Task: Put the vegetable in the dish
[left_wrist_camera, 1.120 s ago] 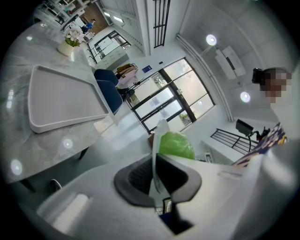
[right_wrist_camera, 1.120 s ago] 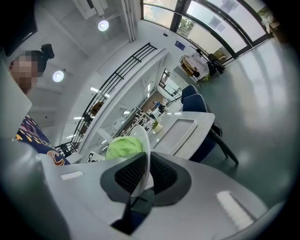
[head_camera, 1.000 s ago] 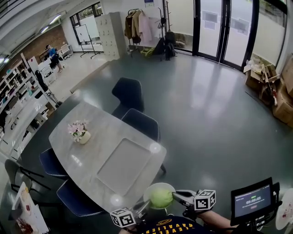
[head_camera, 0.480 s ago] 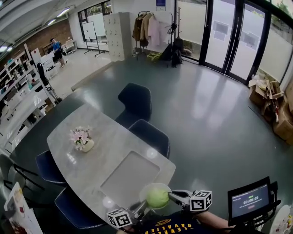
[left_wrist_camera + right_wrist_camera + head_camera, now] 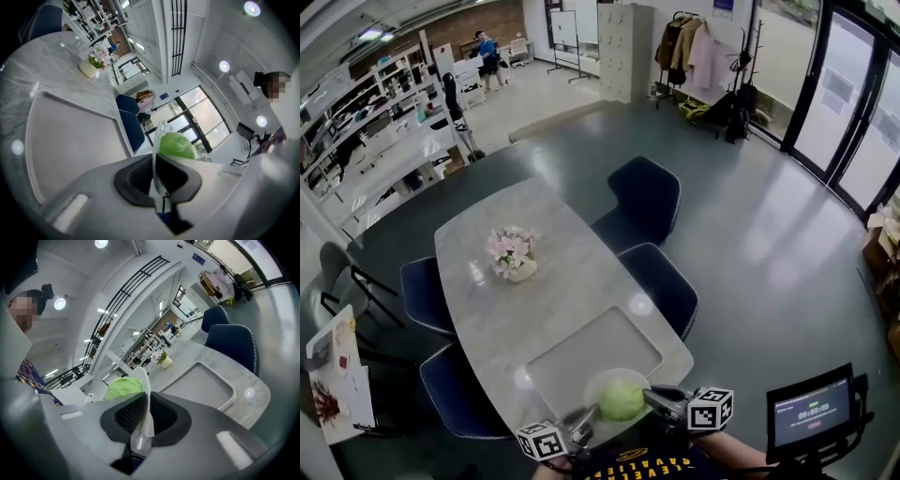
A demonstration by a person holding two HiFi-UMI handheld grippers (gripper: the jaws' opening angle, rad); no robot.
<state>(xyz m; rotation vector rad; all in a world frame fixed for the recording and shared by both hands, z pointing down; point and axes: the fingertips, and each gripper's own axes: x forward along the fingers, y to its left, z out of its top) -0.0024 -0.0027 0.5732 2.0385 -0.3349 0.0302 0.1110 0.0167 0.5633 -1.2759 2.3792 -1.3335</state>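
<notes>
Left tongs [image 5: 155, 163] and right tongs [image 5: 144, 405] tight on 1 dish [image 5: 598, 382] with 1 vegetable [image 5: 622, 401]

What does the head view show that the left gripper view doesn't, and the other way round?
Head view only: the left hand-held gripper and right hand-held gripper seen together from outside, plus a lit screen. Left gripper view only: a close look at that gripper's jaws pinching the dish by its rim. Both: the green vegetable lying in the dish, the flowers and the tray on the table.
</notes>
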